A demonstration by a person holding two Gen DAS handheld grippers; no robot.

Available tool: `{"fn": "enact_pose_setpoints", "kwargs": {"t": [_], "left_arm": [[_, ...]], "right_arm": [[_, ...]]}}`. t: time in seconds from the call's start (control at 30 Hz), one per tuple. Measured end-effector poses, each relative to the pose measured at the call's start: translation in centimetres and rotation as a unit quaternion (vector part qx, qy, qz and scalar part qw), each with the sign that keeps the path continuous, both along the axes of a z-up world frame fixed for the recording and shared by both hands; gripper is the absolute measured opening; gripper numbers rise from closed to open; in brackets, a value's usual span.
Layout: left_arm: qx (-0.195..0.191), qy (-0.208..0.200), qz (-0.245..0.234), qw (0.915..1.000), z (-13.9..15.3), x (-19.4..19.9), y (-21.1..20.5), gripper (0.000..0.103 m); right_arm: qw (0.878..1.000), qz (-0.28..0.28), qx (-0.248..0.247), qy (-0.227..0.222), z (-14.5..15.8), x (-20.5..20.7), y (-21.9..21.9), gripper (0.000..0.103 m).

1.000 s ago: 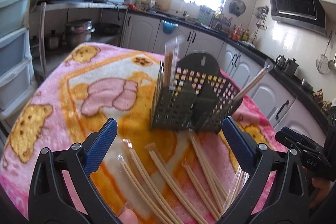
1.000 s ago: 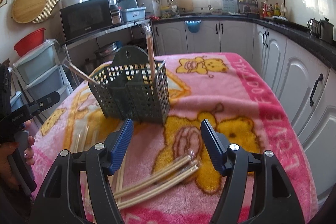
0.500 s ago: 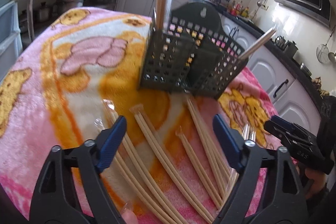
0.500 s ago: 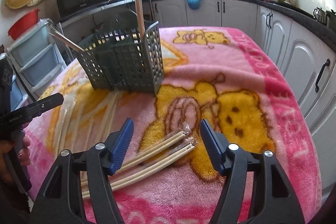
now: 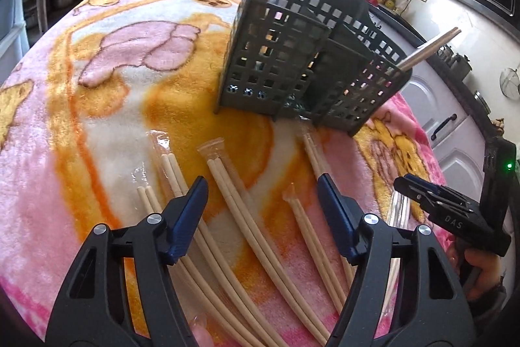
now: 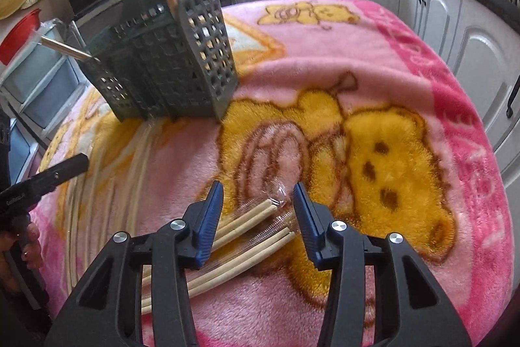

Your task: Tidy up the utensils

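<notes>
Both jaws spread wide: the left gripper (image 5: 261, 210) over wrapped chopsticks (image 5: 240, 207), the right gripper (image 6: 258, 213) apparently straddling two pairs (image 6: 250, 226); beyond, a slotted utensil caddy (image 5: 292, 67) stands on the blanket-covered tabletop (image 6: 406, 60)

Pale wooden chopstick pairs in clear sleeves (image 5: 237, 200) lie scattered before an upright dark-green perforated plastic utensil caddy (image 5: 292, 67) holding two pairs.

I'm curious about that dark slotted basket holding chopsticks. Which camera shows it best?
The left wrist view: the utensil basket sits near the centre, showing two compartments, its rounded back plate and chopsticks poking out. The right wrist view catches the basket off to the left, mostly one corner, slightly blurred.
</notes>
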State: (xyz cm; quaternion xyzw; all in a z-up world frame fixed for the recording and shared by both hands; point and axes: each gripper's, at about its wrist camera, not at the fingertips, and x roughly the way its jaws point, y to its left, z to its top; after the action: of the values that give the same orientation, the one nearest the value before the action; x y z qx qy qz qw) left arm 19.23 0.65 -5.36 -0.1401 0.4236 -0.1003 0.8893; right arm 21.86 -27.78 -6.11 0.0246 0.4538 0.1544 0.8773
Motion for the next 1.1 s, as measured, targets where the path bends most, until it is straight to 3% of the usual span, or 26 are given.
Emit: {"fn": "enact_pose_setpoints", "kwargs": {"t": [0.47, 0.73, 1.1], "left_arm": [[0.023, 0.032, 0.017, 0.9991, -1.3, 3.5, 0.0, 0.060], [0.039, 0.031, 0.035, 0.9981, -1.7, 4.6, -0.1, 0.040], [0.047, 0.022, 0.050, 0.9974, -1.9, 4.9, 0.6, 0.023]], "right_arm": [[0.999, -0.022, 0.018, 0.016, -0.9, 1.1, -0.3, 0.014], [0.999, -0.030, 0.041, 0.013, -0.9, 1.1, -0.9, 0.011], [0.998, -0.027, 0.053, -0.025, 0.9, 0.1, -0.8, 0.009]]}}
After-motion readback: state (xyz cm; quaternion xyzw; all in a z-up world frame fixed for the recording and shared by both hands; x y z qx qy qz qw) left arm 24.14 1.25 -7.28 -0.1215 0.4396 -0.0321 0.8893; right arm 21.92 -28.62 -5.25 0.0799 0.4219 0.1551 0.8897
